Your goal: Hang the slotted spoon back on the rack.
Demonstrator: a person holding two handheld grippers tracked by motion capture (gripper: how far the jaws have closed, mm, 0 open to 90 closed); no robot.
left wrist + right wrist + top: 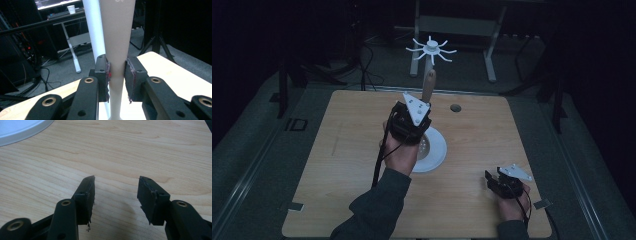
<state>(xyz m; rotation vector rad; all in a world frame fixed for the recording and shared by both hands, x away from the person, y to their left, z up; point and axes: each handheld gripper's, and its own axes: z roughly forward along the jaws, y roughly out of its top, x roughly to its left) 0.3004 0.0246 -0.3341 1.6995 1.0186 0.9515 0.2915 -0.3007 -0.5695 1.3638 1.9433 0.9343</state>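
The left gripper [117, 80] is clamped on a beige tapered handle [117, 37], held upright above the white round base [434, 150] on the wooden table [337, 150]. A white pole [93, 27] stands just behind it (topped by curved hooks [431, 48]). The right gripper [116, 195] rests near the table's right edge, jaws apart, holding nothing.

Place: a lab or recording studio, dimly lit
Walls: black all round
Worktop: a bare wooden table [362, 150] on grey carpet
Stands: tripod legs [156, 47] beside the table
Bench: a white-legged desk [71, 47] behind, bearing a lit monitor [53, 3] and a paper cup [71, 9]
Wiring: loose cables [42, 80] on the floor (a red indicator light nearby)
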